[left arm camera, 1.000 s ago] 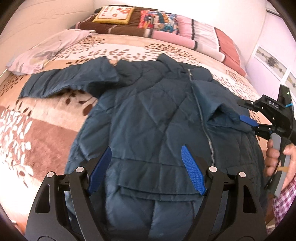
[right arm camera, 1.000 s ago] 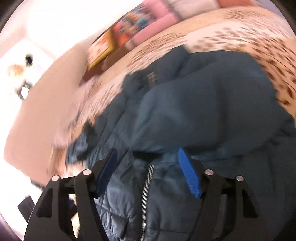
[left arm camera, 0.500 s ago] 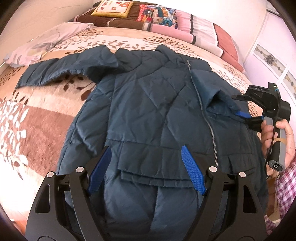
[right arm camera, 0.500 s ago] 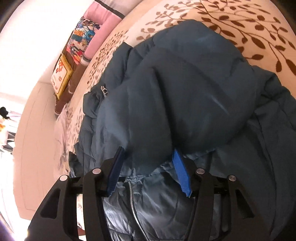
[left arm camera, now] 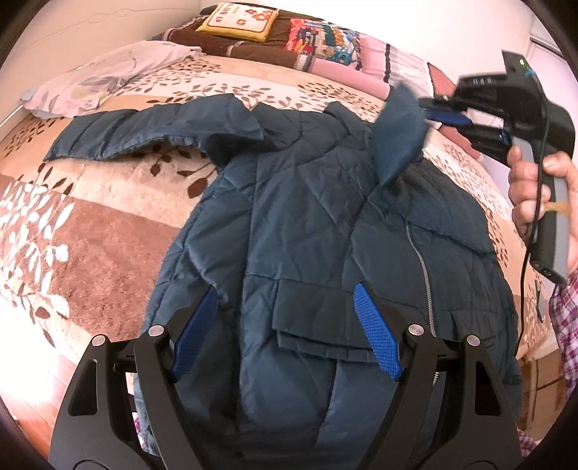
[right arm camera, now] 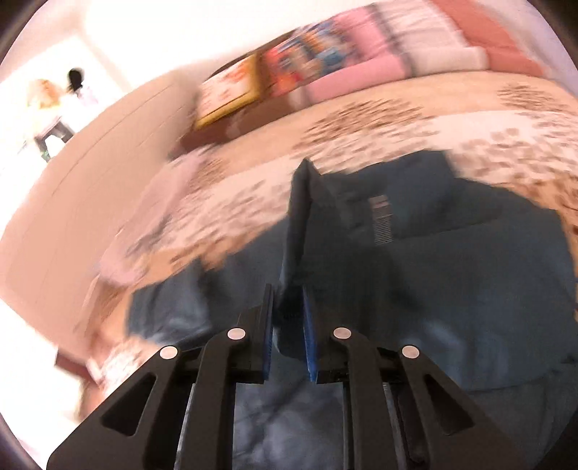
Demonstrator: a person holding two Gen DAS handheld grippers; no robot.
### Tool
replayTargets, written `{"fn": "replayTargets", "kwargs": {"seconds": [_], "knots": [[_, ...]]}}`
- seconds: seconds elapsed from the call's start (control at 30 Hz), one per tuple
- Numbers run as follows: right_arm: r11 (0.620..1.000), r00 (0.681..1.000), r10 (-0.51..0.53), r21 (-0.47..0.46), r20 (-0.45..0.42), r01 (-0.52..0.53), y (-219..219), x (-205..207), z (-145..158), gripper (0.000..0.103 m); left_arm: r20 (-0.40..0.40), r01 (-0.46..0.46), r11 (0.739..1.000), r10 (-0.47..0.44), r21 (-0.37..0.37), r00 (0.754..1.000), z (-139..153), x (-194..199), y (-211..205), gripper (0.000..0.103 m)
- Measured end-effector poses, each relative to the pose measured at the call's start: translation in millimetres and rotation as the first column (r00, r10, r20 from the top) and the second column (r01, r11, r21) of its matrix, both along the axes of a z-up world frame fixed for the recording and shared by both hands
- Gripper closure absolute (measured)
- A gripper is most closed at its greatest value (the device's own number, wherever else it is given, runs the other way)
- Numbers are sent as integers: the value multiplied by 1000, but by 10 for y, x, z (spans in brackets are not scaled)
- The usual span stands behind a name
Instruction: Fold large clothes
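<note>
A dark blue quilted jacket (left arm camera: 307, 217) lies front up on the bed, zipper (left arm camera: 422, 267) running down its right half. Its left sleeve (left arm camera: 144, 133) stretches out flat to the left. My right gripper (left arm camera: 430, 112), held by a hand (left arm camera: 523, 188), has its jaws closing on the right sleeve (left arm camera: 397, 137) and holds it up off the jacket. In the right wrist view that gripper (right arm camera: 289, 300) pinches a fold of blue cloth (right arm camera: 300, 224) between its pads. My left gripper (left arm camera: 285, 332) hovers open over the jacket's lower pocket flap, holding nothing.
The bed (left arm camera: 90, 217) has a brown and cream leaf-patterned blanket. A pale lilac garment (left arm camera: 108, 76) lies at the far left. Colourful pillows (left arm camera: 238, 21) and folded pink bedding (left arm camera: 361, 68) line the head of the bed. A checked sleeve (left arm camera: 563, 318) shows at right.
The right gripper closed on the folded right sleeve and lifted it up and toward the head of the bed. The left gripper drifted slightly over the jacket's lower part, still open.
</note>
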State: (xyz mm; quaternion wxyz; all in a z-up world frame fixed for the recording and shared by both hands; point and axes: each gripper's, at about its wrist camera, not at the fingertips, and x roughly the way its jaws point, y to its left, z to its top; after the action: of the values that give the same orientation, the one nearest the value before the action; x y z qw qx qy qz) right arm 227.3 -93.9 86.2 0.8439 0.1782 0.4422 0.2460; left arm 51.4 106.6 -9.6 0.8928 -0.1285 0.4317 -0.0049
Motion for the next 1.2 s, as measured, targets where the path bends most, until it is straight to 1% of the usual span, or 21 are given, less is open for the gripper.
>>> {"fn": "replayTargets", "kwargs": {"seconds": [0.1, 0.23, 0.3, 0.33, 0.37, 0.47, 0.53, 0.63, 0.67, 0.73, 0.83, 0.87, 0.9, 0.93, 0.97, 1.0, 1.03, 1.07, 1.1, 1.2], "knots": [[1000, 1000, 15, 17, 8, -15, -20, -74, -9, 87, 3, -5, 1000, 5, 4, 1000, 9, -3, 27, 26], [998, 999, -22, 53, -40, 24, -292, -174, -149, 87, 1, -2, 1000, 2, 24, 1000, 18, 69, 26, 26], [998, 996, -67, 17, -53, 68, -471, -252, -225, 87, 13, 0, 999, -1, 37, 1000, 67, 133, 14, 26], [995, 994, -100, -30, -54, 98, -630, -310, -299, 87, 20, 2, 999, -2, 45, 1000, 96, 180, 7, 26], [991, 991, -121, -57, -54, 118, -723, -357, -329, 87, 26, 4, 999, -5, 51, 1000, 119, 233, -2, 26], [970, 973, -219, -126, -76, 208, -1184, -490, -555, 87, 42, 8, 998, -11, 65, 999, 191, 440, -50, 26], [945, 948, -304, -156, -90, 288, -1540, -557, -703, 87, 58, 12, 996, -17, 86, 998, 243, 641, -115, 26], [919, 917, -382, -145, -112, 366, -1903, -596, -825, 87, 74, 13, 990, -23, 139, 997, 294, 1026, -289, 26], [910, 905, -408, -131, -116, 394, -2027, -599, -861, 87, 80, 15, 989, -27, 147, 996, 305, 1110, -337, 27], [899, 893, -435, -112, -119, 423, -2176, -584, -916, 87, 89, 14, 981, -32, 193, 996, 302, 1367, -494, 30], [900, 892, -435, -98, -124, 425, -2248, -501, -998, 87, 70, 15, 969, -33, 248, 997, 213, 1646, -650, 33], [902, 893, -430, -106, -130, 419, -2244, -467, -1032, 87, 46, 4, 962, -17, 274, 999, 132, 1757, -680, 35], [903, 894, -426, -114, -138, 413, -2236, -433, -1081, 87, 18, 0, 959, -5, 285, 1000, 47, 1839, -681, 36], [905, 895, -421, -126, -144, 406, -2226, -407, -1133, 87, -26, -9, 955, 17, 295, 1000, -72, 1939, -666, 39], [906, 896, -419, -137, -148, 401, -2219, -413, -1171, 87, -60, -16, 954, 36, 298, 998, -160, 1978, -635, 39], [908, 897, -414, -145, -154, 394, -2214, -403, -1226, 87, -109, -25, 958, 58, 285, 992, -286, 2032, -591, 39], [911, 900, -407, -146, -158, 387, -2213, -401, -1274, 87, -125, -33, 964, 68, 264, 990, -352, 2049, -552, 37], [912, 902, -403, -148, -157, 382, -2203, -405, -1294, 87, -123, -37, 965, 72, 261, 990, -383, 2050, -551, 36], [913, 904, -399, -159, -153, 376, -2202, -403, -1319, 89, -119, -35, 961, 70, 274, 990, -397, 2050, -577, 36], [915, 905, -395, -158, -156, 372, -2200, -407, -1333, 89, -112, -37, 948, 76, 317, 991, -392, 2055, -661, 34]]}}
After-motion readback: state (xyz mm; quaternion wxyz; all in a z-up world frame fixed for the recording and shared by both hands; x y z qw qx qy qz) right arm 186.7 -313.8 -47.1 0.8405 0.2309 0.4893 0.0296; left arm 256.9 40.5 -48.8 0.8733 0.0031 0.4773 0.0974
